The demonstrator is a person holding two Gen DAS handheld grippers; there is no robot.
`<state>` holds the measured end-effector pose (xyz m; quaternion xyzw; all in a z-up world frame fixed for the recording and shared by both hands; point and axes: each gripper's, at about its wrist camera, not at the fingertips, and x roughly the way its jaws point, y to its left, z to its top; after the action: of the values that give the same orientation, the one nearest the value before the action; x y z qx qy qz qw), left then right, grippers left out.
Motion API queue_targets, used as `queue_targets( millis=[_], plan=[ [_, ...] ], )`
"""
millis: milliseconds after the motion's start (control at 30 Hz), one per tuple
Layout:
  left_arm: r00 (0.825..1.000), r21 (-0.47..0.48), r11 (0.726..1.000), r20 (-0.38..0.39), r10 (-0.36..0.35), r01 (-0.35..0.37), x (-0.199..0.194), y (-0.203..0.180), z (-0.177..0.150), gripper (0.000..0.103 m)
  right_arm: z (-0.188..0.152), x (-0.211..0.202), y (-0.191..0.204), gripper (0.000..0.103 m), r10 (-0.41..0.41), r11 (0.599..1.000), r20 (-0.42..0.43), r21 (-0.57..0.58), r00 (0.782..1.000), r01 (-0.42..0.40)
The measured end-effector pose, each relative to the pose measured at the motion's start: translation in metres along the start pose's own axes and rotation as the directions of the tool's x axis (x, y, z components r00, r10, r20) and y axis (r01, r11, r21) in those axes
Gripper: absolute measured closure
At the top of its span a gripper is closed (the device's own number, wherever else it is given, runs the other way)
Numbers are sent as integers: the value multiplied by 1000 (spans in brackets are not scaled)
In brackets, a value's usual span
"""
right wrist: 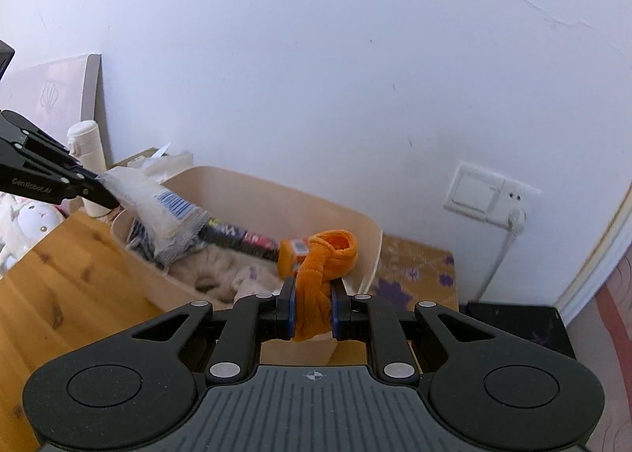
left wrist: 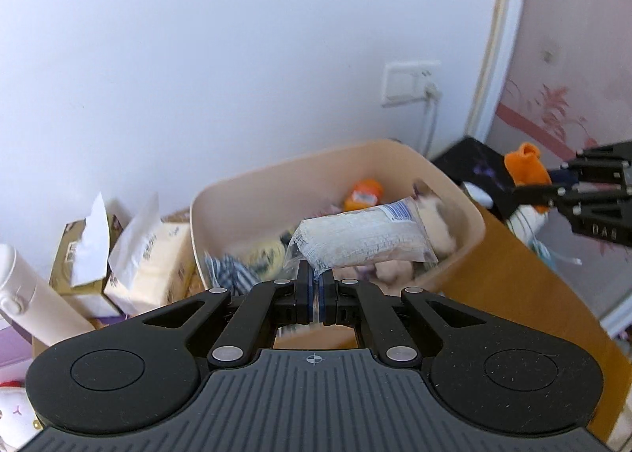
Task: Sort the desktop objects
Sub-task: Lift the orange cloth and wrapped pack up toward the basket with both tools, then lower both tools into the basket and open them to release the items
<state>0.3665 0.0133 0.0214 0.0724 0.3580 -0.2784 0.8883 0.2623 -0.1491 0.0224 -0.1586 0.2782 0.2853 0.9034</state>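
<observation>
Left tool [left wrist: 316, 286]: clamped on the edge of a clear packet [left wrist: 361, 239], held up over the bin [left wrist: 450, 175]; packet white inside, blue barcode strip at its 2 o'clock end. Same packet [right wrist: 158, 211] in the right view, at 9 o'clock, pinched by the left tool [right wrist: 104, 191] above the bin's near-left corner.

Right tool [right wrist: 313, 302]: clamped on an orange cloth [right wrist: 324, 266], cloth rolled into a loop above the pads and hanging between them. In the left view, at 3 o'clock, right tool [left wrist: 529, 191] with the cloth [left wrist: 527, 165] at its tip, well apart from the packet.

Beige bin [right wrist: 371, 246] on the wooden worktop [right wrist: 67, 266], against the white wall [right wrist: 316, 77]. Inside: orange box [right wrist: 294, 250], dark printed bar [right wrist: 241, 239], striped fabric [left wrist: 229, 278], pale soft items, blurred.

At 9 o'clock of the bin, left view: two tissue packs [left wrist: 146, 254], white bottle [left wrist: 35, 294] tilted beside them. At 3 o'clock of the bin, right view: patterned box [right wrist: 418, 266], black box [right wrist: 521, 325] beyond it. Wall socket [right wrist: 489, 195] with a plugged cable at 2 o'clock.
</observation>
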Motion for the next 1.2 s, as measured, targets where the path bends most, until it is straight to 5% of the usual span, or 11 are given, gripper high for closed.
queue_targets(
  millis=[267, 600, 767, 867, 933, 1000, 1200],
  plan=[
    [995, -42, 994, -44, 94, -96, 53, -4, 20, 101, 26, 49, -7, 88, 22, 999, -11, -30, 1000, -23],
    [962, -129, 961, -159, 223, -245, 100, -2, 21, 101, 30, 102, -4, 86, 85, 994, -94, -57, 992, -91],
    [941, -200, 926, -185, 284, -319, 106, 0, 18, 99, 21, 119, -6, 69, 113, 992, -150, -32, 982, -119],
    [938, -220, 918, -188, 291, -329, 105, -1, 17, 83, 19, 119, -5, 59, 108, 993, -155, -36, 982, -115],
    [937, -236, 912, -189, 294, -334, 103, -2, 18, 51, 18, 118, -5, 47, 110, 993, -156, -31, 982, -116],
    [938, -255, 906, -178, 299, -337, 99, -3, 19, 42, 19, 114, -6, 39, 103, 994, -151, -33, 983, -109],
    [947, -247, 919, -169, 271, -307, 92, -12, 23, 42, 22, 99, -9, 31, 91, 995, -130, -23, 987, -94]
  ],
)
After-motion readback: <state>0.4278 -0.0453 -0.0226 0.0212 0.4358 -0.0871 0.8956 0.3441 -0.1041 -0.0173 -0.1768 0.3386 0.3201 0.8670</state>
